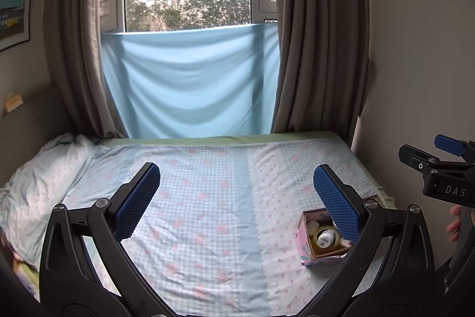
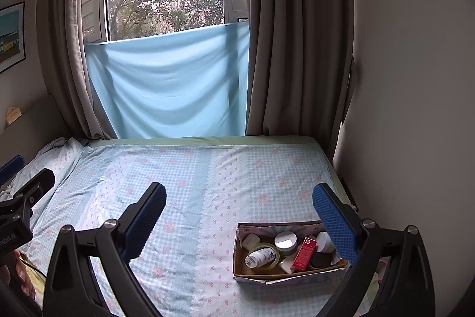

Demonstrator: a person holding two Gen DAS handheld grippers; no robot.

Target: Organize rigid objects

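A low cardboard box (image 2: pixel 239 254) with a pastel outside sits on the bed at the right. It holds a white bottle (image 2: pixel 259 256) lying in a tape roll (image 2: pixel 276 257), a round tin (image 2: pixel 285 241), a red carton (image 2: pixel 303 253), a white jar (image 2: pixel 324 241) and small white pieces. The box also shows in the left wrist view (image 1: pixel 302 239), partly behind a finger. My right gripper (image 2: pixel 239 199) is open and empty above the bed, the box just inside its right finger. My left gripper (image 1: pixel 237 180) is open and empty over the middle of the bed.
The bed (image 2: pixel 193 168) has a blue checked sheet with pink flowers. A pillow (image 1: pixel 44 168) lies at the left. Behind are brown curtains (image 2: pixel 297 49), a blue cloth (image 2: pixel 169 85) over the window and a wall at the right (image 2: pixel 415 109).
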